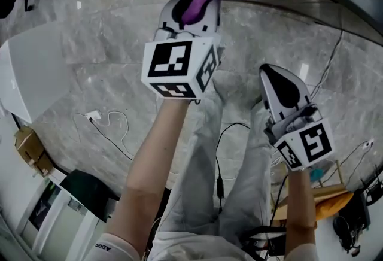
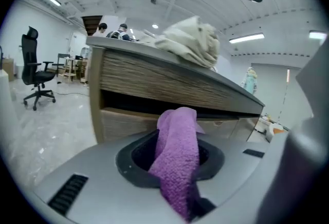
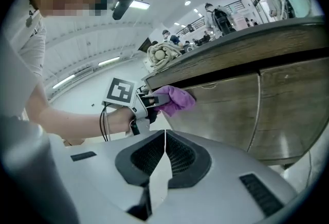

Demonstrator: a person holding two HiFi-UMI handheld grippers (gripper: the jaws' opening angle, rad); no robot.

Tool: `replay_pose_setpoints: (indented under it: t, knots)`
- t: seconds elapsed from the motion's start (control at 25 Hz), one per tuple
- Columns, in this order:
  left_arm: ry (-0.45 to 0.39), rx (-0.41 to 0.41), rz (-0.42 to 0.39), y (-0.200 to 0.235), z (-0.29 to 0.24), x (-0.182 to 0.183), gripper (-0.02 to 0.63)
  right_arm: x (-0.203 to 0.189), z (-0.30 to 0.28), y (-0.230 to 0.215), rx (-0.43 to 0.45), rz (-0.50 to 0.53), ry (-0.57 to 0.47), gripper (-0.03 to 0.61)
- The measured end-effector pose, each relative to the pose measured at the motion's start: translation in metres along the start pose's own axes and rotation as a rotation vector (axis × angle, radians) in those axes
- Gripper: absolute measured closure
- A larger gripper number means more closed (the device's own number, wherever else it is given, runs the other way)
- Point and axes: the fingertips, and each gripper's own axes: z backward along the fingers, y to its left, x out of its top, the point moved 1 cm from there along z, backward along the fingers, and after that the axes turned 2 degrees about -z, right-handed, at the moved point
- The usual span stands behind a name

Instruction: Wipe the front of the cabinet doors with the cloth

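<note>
**Cloth [image 2: 179, 161] at top edge of cabinet door [image 3: 226, 110]**

Purple, clamped between jaws of left gripper [image 1: 198, 1], free end up against door front just under countertop [image 2: 154, 53]; actual contact not resolvable. Right gripper [image 3: 164, 152] jaws pressed together, nothing between, held apart from cloth.

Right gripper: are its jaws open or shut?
Shut. In its own view, the right gripper has its jaws meeting along a thin seam, with nothing between them.

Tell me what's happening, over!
Left gripper shut on purple cloth, up by cabinet door. Right gripper shut, empty, held back. Nothing blocking the door.
</note>
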Motion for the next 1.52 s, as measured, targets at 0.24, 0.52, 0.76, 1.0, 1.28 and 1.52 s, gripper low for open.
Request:
replay_pose_setpoints:
  t: [0.24,0.52,0.76,1.0,1.28,1.52]
  knots:
    - [0.001,0.236,0.051,0.121,0.047,0.007,0.52,0.006,-0.037,0.027,0.051,0.043,0.042,0.551]
    - [-0.023,0.329,0.092,0.133,0.08,0.006,0.52,0.013,-0.033,0.036,0.118,0.073,0.033,0.551]
    - [0.048,0.168,0.109,-0.002,0.064,-0.051,0.52,-0.009,0.025,-0.001,0.116,0.084,0.056,0.551]
    - [0.135,-0.037,0.103,-0.142,-0.002,-0.083,0.52,-0.017,0.105,-0.069,0.018,0.063,0.069,0.551]
    - [0.156,-0.061,0.072,-0.181,-0.075,-0.087,0.52,-0.05,0.157,-0.123,-0.102,-0.051,0.03,0.551]
    - [0.174,-0.032,0.003,-0.126,-0.076,-0.085,0.52,-0.066,0.132,-0.111,-0.125,-0.11,0.013,0.551]
